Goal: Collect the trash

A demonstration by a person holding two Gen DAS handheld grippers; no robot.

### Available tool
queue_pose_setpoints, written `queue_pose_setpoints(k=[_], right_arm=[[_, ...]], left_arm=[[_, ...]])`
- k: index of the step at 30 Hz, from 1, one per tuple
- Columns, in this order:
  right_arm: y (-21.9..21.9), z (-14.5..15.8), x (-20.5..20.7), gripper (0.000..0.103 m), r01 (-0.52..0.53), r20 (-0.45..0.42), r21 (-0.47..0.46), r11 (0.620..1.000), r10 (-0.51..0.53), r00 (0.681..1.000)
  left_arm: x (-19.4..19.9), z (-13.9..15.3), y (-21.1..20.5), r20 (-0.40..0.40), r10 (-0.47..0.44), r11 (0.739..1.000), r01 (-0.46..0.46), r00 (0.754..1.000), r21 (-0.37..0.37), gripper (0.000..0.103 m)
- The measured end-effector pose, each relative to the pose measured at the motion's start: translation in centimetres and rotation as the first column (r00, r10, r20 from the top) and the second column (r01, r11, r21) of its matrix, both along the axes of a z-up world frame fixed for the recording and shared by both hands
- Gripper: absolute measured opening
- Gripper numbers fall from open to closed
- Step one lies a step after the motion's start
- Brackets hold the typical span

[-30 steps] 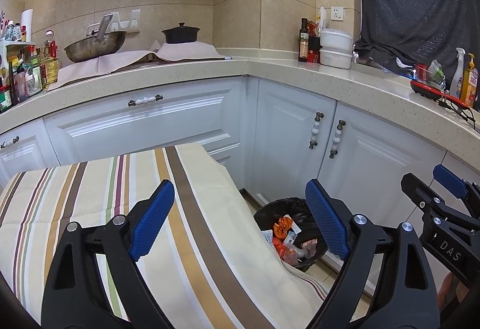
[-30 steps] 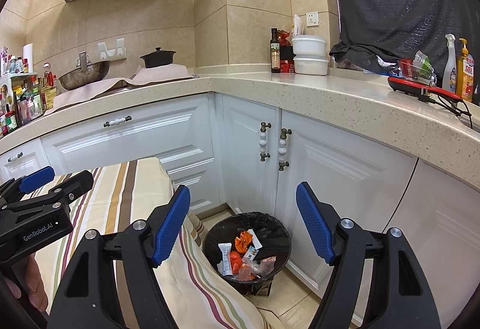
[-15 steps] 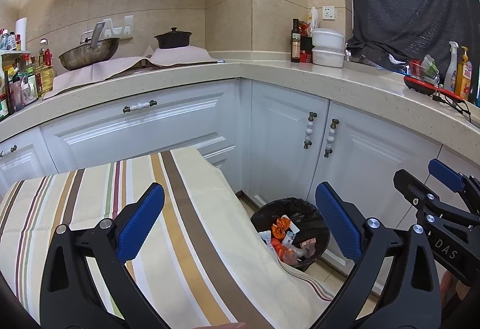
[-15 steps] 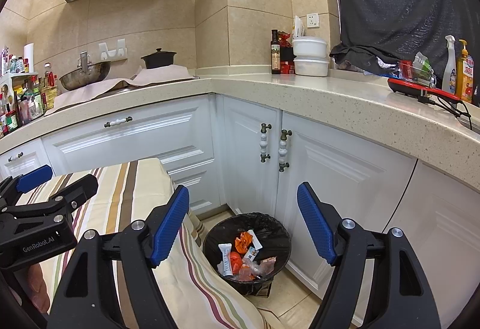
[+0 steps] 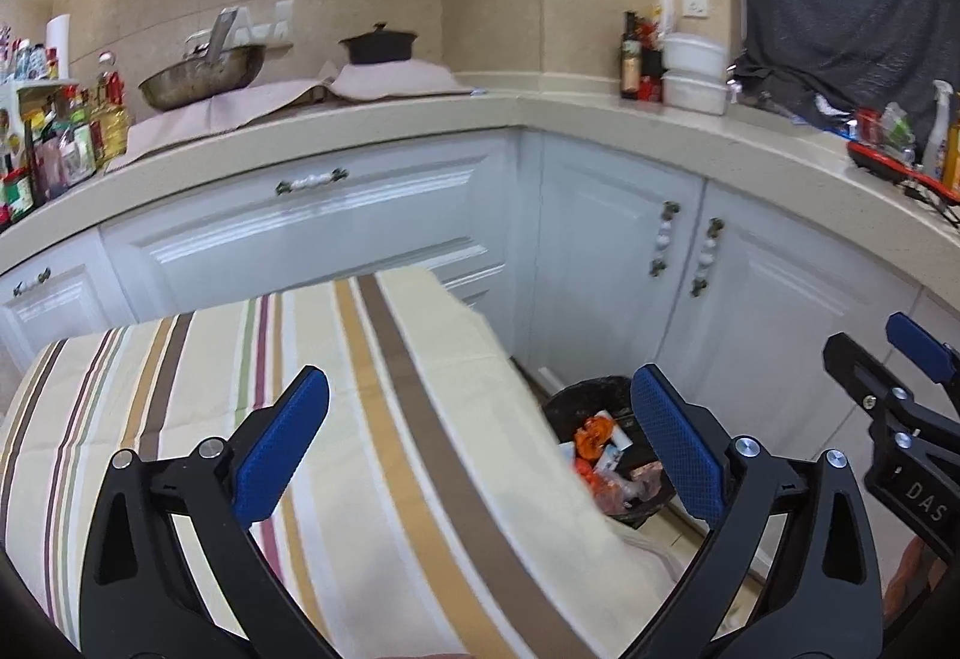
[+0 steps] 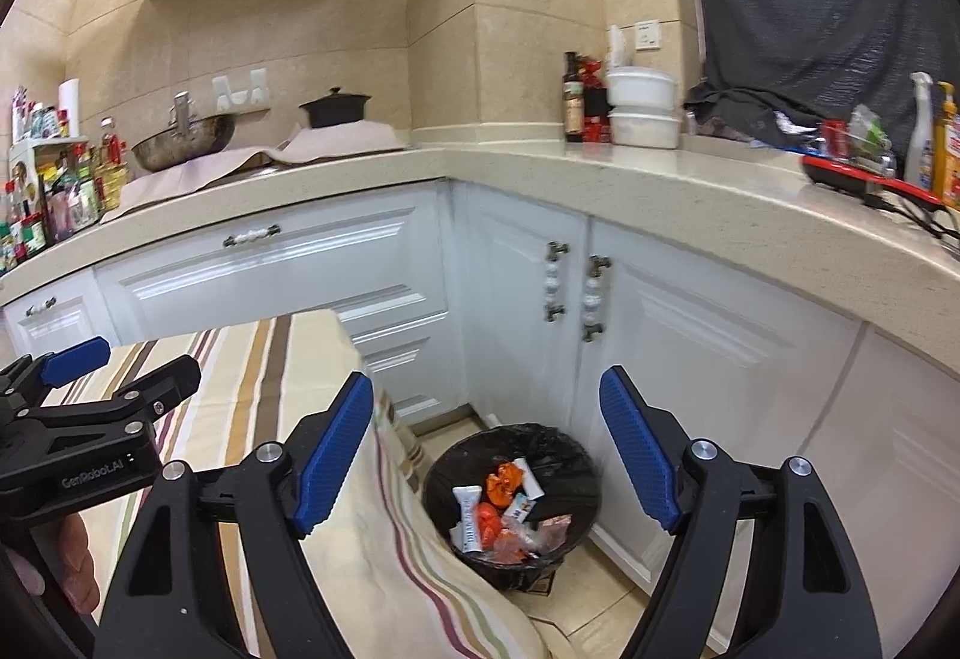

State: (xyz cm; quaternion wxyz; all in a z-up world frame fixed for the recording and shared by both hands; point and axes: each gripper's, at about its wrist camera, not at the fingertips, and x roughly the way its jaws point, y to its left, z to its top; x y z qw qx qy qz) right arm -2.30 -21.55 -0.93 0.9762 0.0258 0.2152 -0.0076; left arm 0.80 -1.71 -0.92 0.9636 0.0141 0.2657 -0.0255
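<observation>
A black-lined trash bin (image 6: 528,443) stands on the floor in the cabinet corner. It holds orange wrappers and white packets (image 6: 501,509). My right gripper (image 6: 486,401) hovers above and in front of the bin, its jaws opening with nothing between them. My left gripper (image 5: 474,401) is open and empty over the striped tablecloth (image 5: 384,419). In the left wrist view the bin (image 5: 591,395) sits by the right finger, partly hidden by the cloth's edge. No loose trash shows on the cloth.
White cabinet doors (image 6: 690,335) and a beige L-shaped counter (image 6: 600,179) close in the bin. A wok (image 6: 180,143), a black pot (image 6: 336,110), bottles and white containers (image 6: 642,110) stand on the counter. The cloth hangs down beside the bin.
The left jaws have spread wider and the left view has shifted slightly over the table. The right jaws have widened a little; the right view is almost unchanged.
</observation>
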Motion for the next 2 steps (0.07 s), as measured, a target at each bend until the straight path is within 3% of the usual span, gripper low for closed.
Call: queue_pose_setpoints(k=[2], right_arm=[[0.83, -0.44, 1.11, 0.078, -0.032, -0.017, 0.005, 0.999, 0.032, 0.999]], left_arm=[[0.94, -0.76, 1.40, -0.037, 0.034, 0.999, -0.034, 0.999, 0.000, 0.098]])
